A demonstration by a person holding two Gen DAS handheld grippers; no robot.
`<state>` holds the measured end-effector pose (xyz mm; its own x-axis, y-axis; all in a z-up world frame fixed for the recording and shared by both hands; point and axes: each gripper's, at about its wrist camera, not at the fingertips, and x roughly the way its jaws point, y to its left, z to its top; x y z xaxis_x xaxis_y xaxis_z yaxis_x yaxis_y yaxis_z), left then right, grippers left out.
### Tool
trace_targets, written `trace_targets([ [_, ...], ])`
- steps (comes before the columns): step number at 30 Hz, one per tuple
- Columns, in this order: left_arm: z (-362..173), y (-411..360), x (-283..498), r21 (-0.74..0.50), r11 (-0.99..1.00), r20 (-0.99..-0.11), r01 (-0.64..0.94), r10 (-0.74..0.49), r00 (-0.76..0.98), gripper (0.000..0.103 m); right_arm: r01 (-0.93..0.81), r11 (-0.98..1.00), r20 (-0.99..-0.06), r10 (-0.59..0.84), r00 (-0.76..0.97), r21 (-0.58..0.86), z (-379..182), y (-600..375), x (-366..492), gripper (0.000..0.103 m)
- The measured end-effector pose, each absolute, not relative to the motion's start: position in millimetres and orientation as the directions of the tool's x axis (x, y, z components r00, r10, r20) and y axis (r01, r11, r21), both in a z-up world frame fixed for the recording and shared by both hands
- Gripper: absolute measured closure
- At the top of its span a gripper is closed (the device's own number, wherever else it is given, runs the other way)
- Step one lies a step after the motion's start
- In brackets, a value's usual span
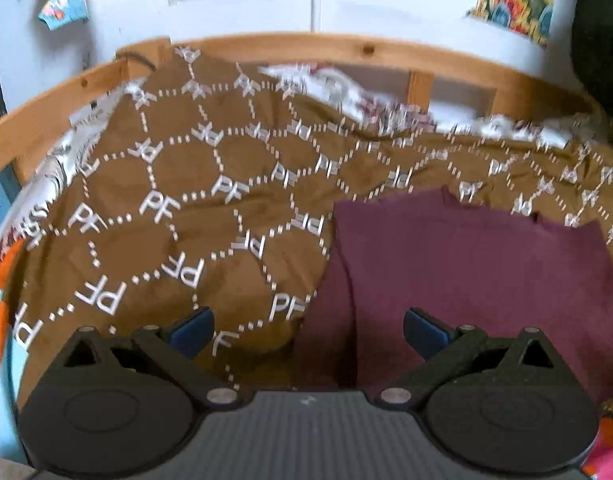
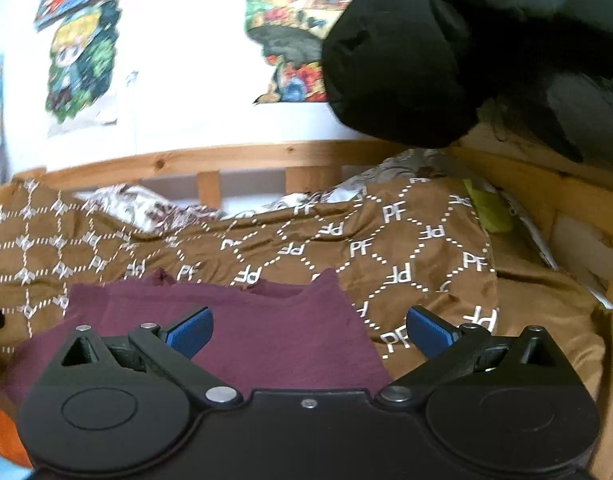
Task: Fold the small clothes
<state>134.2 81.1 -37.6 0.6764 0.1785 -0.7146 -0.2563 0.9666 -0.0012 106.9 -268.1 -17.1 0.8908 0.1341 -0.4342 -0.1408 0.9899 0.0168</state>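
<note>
A maroon garment point(image 1: 466, 264) lies flat on a brown blanket with a white "PF" pattern point(image 1: 178, 184); it also shows in the right wrist view point(image 2: 274, 332). My left gripper point(image 1: 308, 330) is open and empty, hovering over the garment's left edge. My right gripper point(image 2: 308, 330) is open and empty, hovering over the garment's right part, near its right edge. Both pairs of blue pads point(image 2: 190, 330) stand wide apart.
A wooden bed rail point(image 1: 306, 46) runs behind the blanket, with a white patterned sheet point(image 2: 138, 204) bunched along it. A black padded jacket point(image 2: 466, 48) hangs at the upper right. Posters hang on the white wall point(image 2: 82, 60). Orange fabric point(image 1: 2, 288) lies at the left.
</note>
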Motion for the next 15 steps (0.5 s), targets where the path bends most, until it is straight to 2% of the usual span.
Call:
trace_targets([
  [11,-44.5,70.8,140.5,0.038,0.976,-0.733,-0.215,0.174,0.658,0.001,-0.324,0.941,-0.517,0.232,0.824,-0.095,-35.4,-221.7,109.9,0.001],
  [15,-46.6,68.4,143.8,0.049,0.978,-0.740,-0.204,0.173,0.650,0.001,-0.296,0.955,-0.553,0.261,0.791,0.028,-40.1,-215.6,113.6,0.001],
])
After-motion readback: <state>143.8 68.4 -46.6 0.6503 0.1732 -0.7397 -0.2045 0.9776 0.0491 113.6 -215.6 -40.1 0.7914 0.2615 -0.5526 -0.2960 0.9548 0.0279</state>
